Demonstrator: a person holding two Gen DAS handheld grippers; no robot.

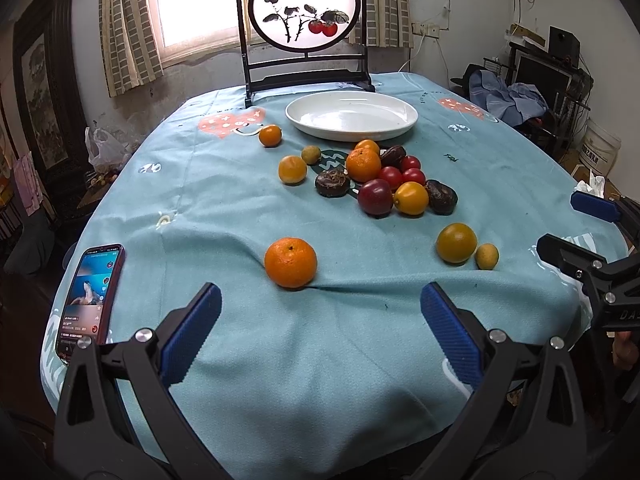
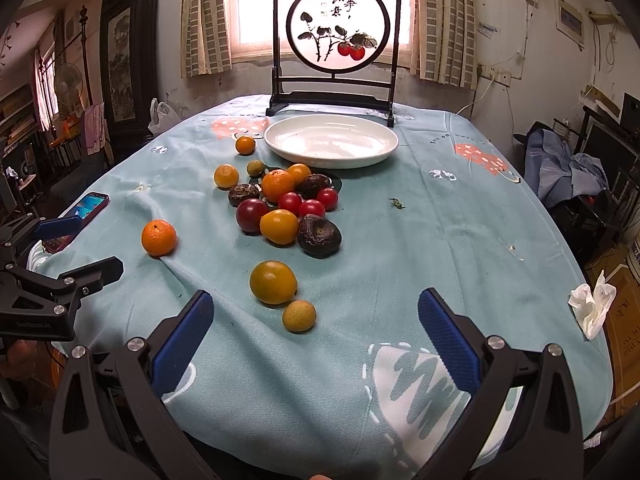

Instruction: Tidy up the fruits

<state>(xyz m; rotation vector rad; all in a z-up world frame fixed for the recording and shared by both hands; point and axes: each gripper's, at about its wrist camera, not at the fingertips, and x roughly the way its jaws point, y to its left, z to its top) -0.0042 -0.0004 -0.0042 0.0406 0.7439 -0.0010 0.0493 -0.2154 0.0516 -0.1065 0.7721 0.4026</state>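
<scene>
Pre-grasp, nothing picked yet. Left gripper (image 1: 320, 324) hovering over near table edge, blue-padded fingers (image 1: 192, 332) spread wide, empty. Right gripper (image 2: 316, 332) same: spread wide, empty, low over the light-blue patterned tablecloth (image 2: 460, 240).

White shallow oval ceramic dish (image 2: 276, 142) at far side, in front of the dark-framed round painted screen (image 2: 338, 36); empty, no fruit inside.

Fruit all loose on the cloth:
- round orange mandarin (image 1: 291, 262) alone, just ahead of left gripper, roughly centred between its pads, sitting against a cloth wrinkle
- yellow-orange round citrus (image 2: 273, 282) with small pale yellow-brown fruit (image 2: 299, 315) just beside it, directly ahead of right gripper, left of centre
- main cluster (image 2: 288, 208) mid-table: oranges, red cherry tomatoes, dark purple plum, dark wrinkled brown fruits, touching each other
- few small orange strays between cluster and dish

Black-cased smartphone (image 1: 90, 296), screen lit, at left table edge; crumpled white tissue (image 2: 592, 308) at right edge. Both clear of the work path.

Likely next: advance left onto mandarin, close, carry to dish. Wrinkle under mandarin may snag a lower pad; round fruit may roll if nudged off-centre. Right likely needs a small leftward shift to centre on citrus without bumping the small neighbour.
</scene>
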